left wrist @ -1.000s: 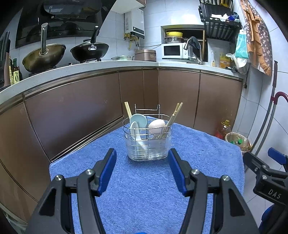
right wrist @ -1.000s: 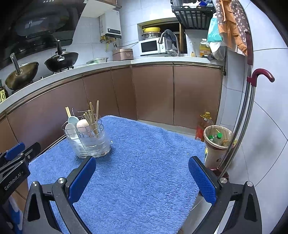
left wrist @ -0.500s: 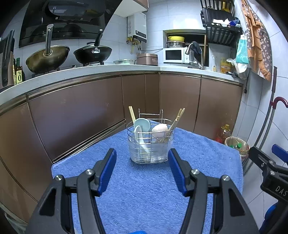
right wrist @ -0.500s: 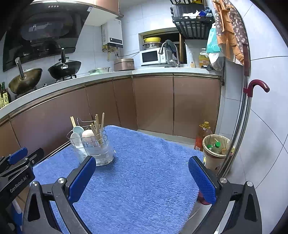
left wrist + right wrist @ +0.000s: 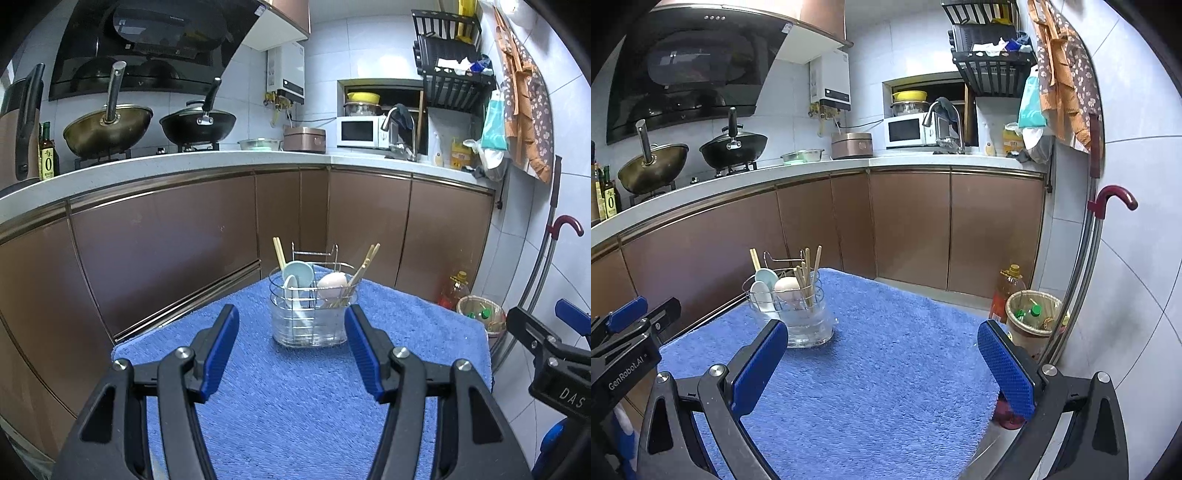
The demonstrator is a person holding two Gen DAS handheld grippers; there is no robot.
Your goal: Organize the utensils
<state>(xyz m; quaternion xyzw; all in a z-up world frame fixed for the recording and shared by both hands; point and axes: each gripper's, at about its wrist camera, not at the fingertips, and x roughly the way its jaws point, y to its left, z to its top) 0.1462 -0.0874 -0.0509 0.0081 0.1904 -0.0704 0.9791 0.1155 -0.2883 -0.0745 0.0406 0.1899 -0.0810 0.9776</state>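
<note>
Hovering over the blue towel-covered table (image 5: 295, 406), left gripper (image 5: 291, 332) and right gripper (image 5: 882, 350) both have fingers apart, nothing between them. Round wire utensil caddy (image 5: 312, 317) with pale spoons (image 5: 297, 275) and wooden chopsticks (image 5: 364, 266) stands near the table's far edge.

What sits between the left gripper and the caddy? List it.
Nothing: only bare blue mat between the left gripper and the caddy, in the left wrist view.

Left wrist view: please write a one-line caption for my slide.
Open left gripper faces a wire utensil caddy holding spoons and chopsticks on a blue towel.
</note>
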